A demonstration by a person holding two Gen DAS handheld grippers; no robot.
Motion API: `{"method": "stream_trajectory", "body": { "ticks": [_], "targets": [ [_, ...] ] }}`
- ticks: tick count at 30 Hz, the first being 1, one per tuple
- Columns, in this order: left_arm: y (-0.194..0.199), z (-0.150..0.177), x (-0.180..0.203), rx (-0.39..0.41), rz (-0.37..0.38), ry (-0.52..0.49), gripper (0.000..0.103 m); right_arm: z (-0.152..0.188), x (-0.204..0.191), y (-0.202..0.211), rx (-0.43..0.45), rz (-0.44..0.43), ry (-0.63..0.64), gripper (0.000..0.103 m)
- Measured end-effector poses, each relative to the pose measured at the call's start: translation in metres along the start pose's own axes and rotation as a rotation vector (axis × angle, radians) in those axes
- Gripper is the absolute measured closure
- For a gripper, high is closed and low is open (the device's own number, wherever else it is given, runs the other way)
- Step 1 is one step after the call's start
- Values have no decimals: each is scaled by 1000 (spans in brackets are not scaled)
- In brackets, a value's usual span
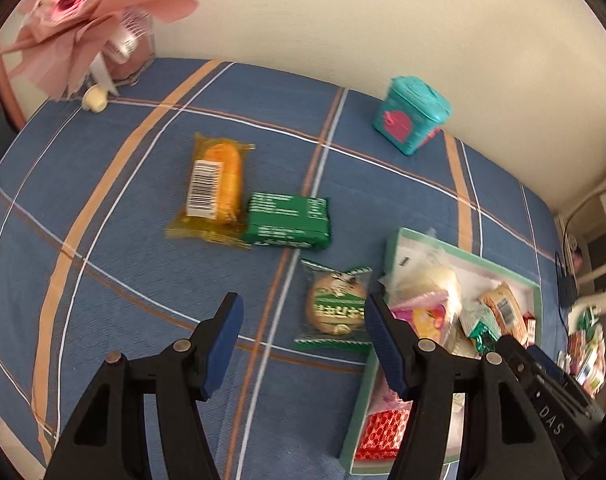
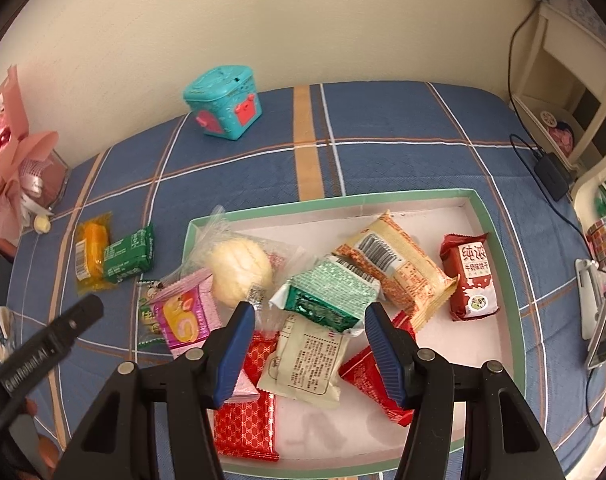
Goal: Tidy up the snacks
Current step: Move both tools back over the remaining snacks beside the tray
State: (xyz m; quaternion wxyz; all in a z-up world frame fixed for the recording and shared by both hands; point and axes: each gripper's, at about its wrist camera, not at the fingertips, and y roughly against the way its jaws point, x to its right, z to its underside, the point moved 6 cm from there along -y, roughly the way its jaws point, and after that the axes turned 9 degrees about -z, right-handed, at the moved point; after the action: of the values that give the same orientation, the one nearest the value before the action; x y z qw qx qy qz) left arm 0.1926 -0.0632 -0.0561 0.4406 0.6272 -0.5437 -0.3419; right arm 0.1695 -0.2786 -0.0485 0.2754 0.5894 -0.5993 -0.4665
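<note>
A green-rimmed white tray (image 2: 499,240) (image 1: 395,240) on the blue plaid cloth holds several snack packs: a round bun (image 2: 239,268), a green foil pack (image 2: 331,292), an orange pack (image 2: 395,264), a dark red pack (image 2: 469,276). Outside it lie an orange cake pack (image 1: 215,188), a green bar (image 1: 289,222) and a green cookie pack (image 1: 337,308). My left gripper (image 1: 303,344) is open and empty above the cloth, near the cookie pack. My right gripper (image 2: 309,344) is open and empty above the tray's front.
A teal toy box (image 1: 411,114) (image 2: 223,100) stands near the back wall. A pink flower bouquet (image 1: 83,12) fills the far left corner. A cream shelf and black cables (image 2: 551,168) stand at the right edge of the bed.
</note>
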Motion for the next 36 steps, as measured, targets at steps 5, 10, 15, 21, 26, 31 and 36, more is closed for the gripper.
{"method": "stream_trajectory", "body": {
  "ticks": [5, 10, 15, 21, 26, 31, 36],
  "targets": [
    [-3, -2, -8, -3, -7, 23, 30, 1, -6, -1, -2, 4, 17, 40],
    [-3, -2, -10, 8, -37, 20, 15, 1, -10, -3, 6, -10, 30, 19],
    [-3, -3, -15, 23, -62, 25, 9, 0, -12, -2, 26, -14, 37, 0],
    [-3, -5, -22, 41, -88, 30, 5, -1, -15, -2, 39, -19, 49, 0],
    [1, -10, -27, 52, -71, 35, 2, -1, -19, -3, 42, -21, 52, 0],
    [5, -15, -37, 70, -104, 26, 2, 2, -33, -7, 29, -36, 70, 0],
    [9, -21, -64, 87, -163, 39, 2, 5, -56, -13, 13, -58, 98, 0]
  ]
}}
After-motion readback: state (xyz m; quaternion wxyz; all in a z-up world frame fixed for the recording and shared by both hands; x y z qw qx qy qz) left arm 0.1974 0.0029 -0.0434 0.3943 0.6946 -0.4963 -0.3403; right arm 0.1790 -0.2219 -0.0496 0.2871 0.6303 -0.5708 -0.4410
